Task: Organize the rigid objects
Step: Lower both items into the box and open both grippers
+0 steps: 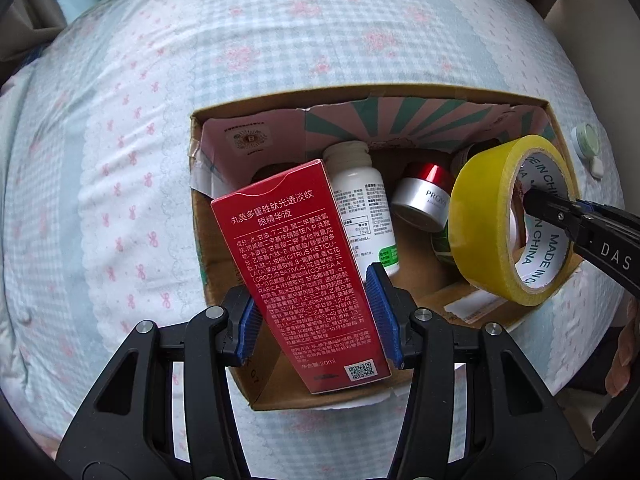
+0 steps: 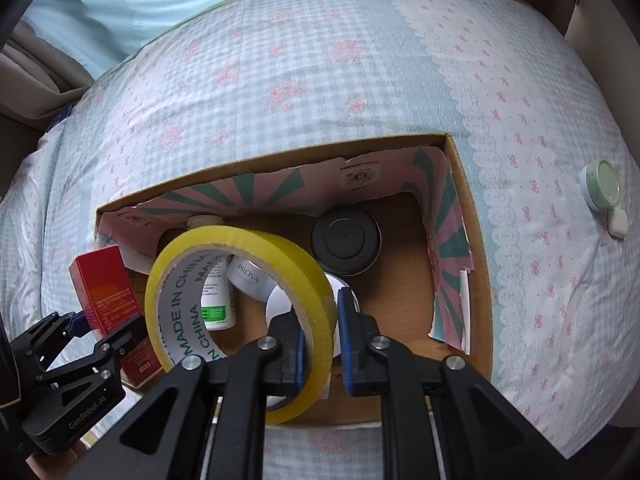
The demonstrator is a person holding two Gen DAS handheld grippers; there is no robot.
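Observation:
An open cardboard box [image 1: 558, 120] [image 2: 476, 240] lies on a checked bedspread. My left gripper [image 1: 318, 316] is shut on a red carton [image 1: 296, 272] with Chinese print and holds it over the box's left part; the carton also shows in the right wrist view [image 2: 108, 280]. My right gripper [image 2: 320, 340] is shut on the rim of a yellow tape roll [image 2: 240, 280], one finger inside the ring; the roll also shows in the left wrist view [image 1: 480, 216]. In the box lie a white bottle [image 1: 360, 204], a red-and-silver jar [image 1: 424, 196] and a dark round tin [image 2: 346, 240].
A small green-lidded jar [image 2: 602, 188] and a small white piece [image 2: 618, 222] lie on the bedspread right of the box. The bedspread [image 2: 320, 80] stretches behind and to both sides of the box. Beige upholstery [image 2: 36, 64] edges the far left.

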